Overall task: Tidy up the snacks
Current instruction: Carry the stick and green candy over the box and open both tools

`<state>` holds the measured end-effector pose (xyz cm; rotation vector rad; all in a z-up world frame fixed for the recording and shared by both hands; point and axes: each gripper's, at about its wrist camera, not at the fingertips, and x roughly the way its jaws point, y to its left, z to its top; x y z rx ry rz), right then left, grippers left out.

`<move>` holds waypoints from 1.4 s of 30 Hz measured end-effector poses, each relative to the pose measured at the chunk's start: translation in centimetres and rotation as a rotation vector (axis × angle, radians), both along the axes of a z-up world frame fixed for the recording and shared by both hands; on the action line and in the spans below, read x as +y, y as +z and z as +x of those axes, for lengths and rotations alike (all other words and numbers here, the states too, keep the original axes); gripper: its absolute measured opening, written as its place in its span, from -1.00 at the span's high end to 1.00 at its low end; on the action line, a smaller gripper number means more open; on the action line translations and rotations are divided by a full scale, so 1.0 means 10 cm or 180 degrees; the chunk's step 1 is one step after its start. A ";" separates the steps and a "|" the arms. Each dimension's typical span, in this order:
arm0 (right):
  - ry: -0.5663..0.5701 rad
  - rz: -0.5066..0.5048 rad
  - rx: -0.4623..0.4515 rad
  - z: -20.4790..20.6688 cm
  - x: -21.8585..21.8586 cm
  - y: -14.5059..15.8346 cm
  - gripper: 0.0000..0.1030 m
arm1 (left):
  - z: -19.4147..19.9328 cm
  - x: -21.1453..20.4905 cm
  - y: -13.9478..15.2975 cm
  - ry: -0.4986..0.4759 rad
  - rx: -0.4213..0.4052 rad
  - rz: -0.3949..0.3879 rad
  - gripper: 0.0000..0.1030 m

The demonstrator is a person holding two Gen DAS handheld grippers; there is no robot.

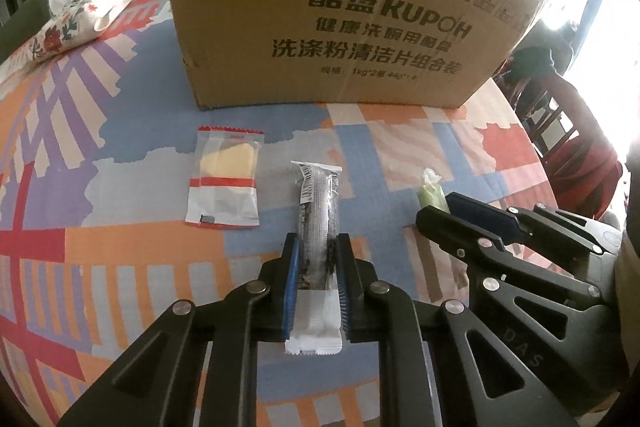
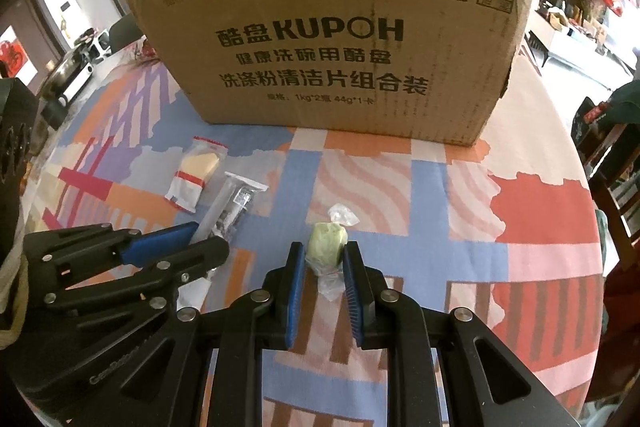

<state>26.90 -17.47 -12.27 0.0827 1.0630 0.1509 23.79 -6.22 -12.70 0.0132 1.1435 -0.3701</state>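
Left gripper (image 1: 316,247): its jaws are clamped on the long snack bar (image 1: 318,203) at lower centre of the left wrist view. The blue pads press the wrapper's two long sides, so the bar lies straight along the fingers, probably for a steady lift.

Right gripper (image 2: 323,254): its jaws are pinched on the green candy (image 2: 325,247) at centre of the right wrist view. The tips catch the round body between the two twisted clear ends, which looks like the firmest part to hold.

Both tools: they sit side by side over the table, each visible at the edge of the other's view, so two snacks appear to be picked at once.

Yellow snack packet (image 1: 224,177): it lies flat and untouched at centre left of the left wrist view, just beside the bar.

Cardboard box (image 2: 340,39): it stands open-topped across the upper centre of both views, behind all three snacks, likely the place they are meant to go.

Tablecloth (image 2: 540,211): patterned, and both held snacks seem to rest on it, so no lift is evident.

Tissue pouch (image 1: 80,15): upper left of the left wrist view, well apart from the snacks.
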 end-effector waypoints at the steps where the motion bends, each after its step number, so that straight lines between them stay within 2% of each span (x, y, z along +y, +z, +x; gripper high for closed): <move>1: -0.0004 0.0003 0.0001 0.00 0.01 -0.01 0.59 | -0.01 0.01 0.02 0.0016 -0.0017 -0.0018 0.66; 7: -0.0010 0.0039 -0.0071 -0.07 0.00 0.09 0.59 | -0.09 0.12 0.25 0.0102 -0.0217 -0.0124 0.66; 12: -0.0013 0.0068 -0.0218 -0.14 -0.03 0.30 0.59 | -0.17 0.15 0.49 0.0137 -0.0422 -0.0153 0.66; 23: 0.0013 0.0121 -0.0690 -0.26 -0.06 0.96 0.59 | -0.24 0.17 1.07 0.0124 -0.0799 -0.0330 0.66; 32: 0.0054 0.0160 -0.1040 -0.17 -0.04 1.48 0.59 | -0.16 0.17 1.53 0.0131 -0.1075 -0.0402 0.66; 42: 0.0090 0.0108 -0.1260 0.01 -0.04 1.83 0.59 | 0.09 0.11 1.89 0.0103 -0.1274 -0.0421 0.66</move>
